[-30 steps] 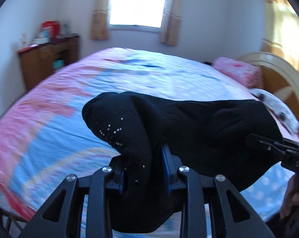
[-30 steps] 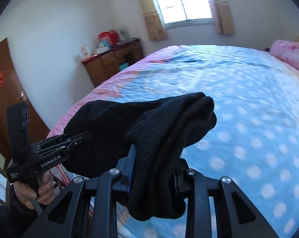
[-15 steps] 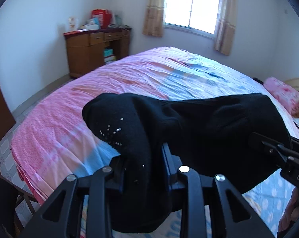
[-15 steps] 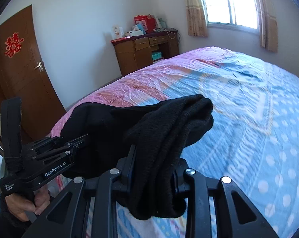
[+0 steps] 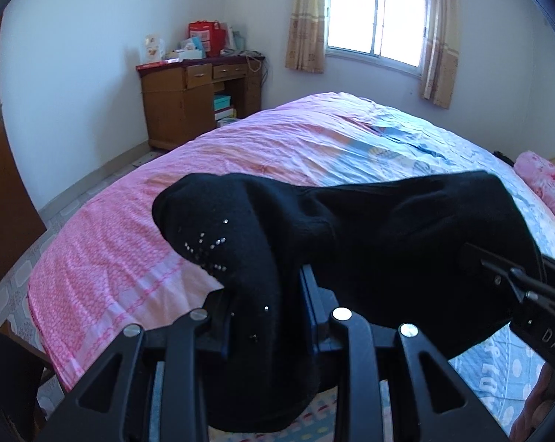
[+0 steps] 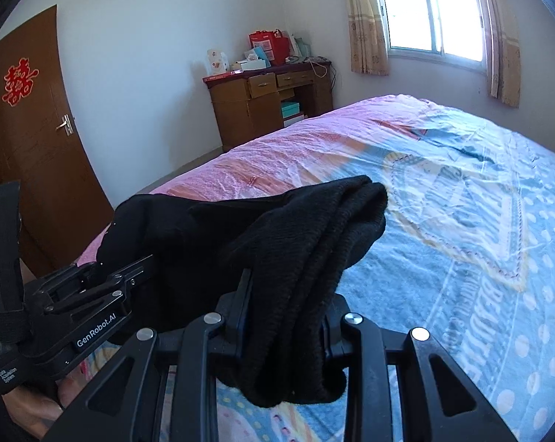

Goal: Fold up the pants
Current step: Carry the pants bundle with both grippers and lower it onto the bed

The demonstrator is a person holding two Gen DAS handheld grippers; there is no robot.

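The black knit pants (image 5: pixel 369 235) hang bunched in the air above the bed, stretched between both grippers. My left gripper (image 5: pixel 266 294) is shut on one end, which has small silver studs. My right gripper (image 6: pixel 285 305) is shut on the other, thicker folded end (image 6: pixel 314 239). In the left wrist view the right gripper (image 5: pixel 517 291) shows at the right edge. In the right wrist view the left gripper (image 6: pixel 89 294) shows at the lower left, held by a hand. The fingertips are hidden by fabric.
A wide bed with a pink and blue sheet (image 5: pixel 277 154) lies below. A pink pillow (image 5: pixel 546 184) is at its far right. A wooden desk (image 6: pixel 266 103) with boxes stands by the wall. A brown door (image 6: pixel 38 129) is at left, a window (image 5: pixel 373 25) behind.
Both grippers have turned to the left with the pants still held. The desk and door have come into view. The grip on the pants is the same.
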